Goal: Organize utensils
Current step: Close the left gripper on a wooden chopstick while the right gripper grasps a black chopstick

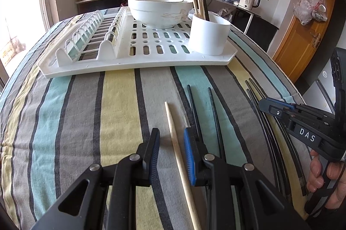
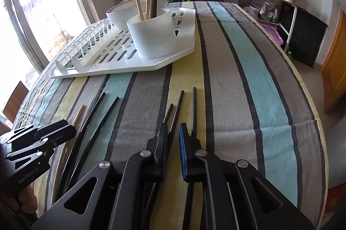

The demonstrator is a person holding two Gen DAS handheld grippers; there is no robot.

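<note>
My left gripper [image 1: 172, 139] gapes over a wooden chopstick [image 1: 173, 132]; my right gripper [image 2: 173, 132] straddles black chopsticks [image 2: 176, 108], unclamped; both lie short of the white drying rack [image 1: 138, 63].

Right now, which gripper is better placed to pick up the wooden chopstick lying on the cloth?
Left. The left gripper is open with the wooden chopstick lying between its fingers. The right gripper sits over the black chopsticks farther right, apart from the wooden one.
</note>
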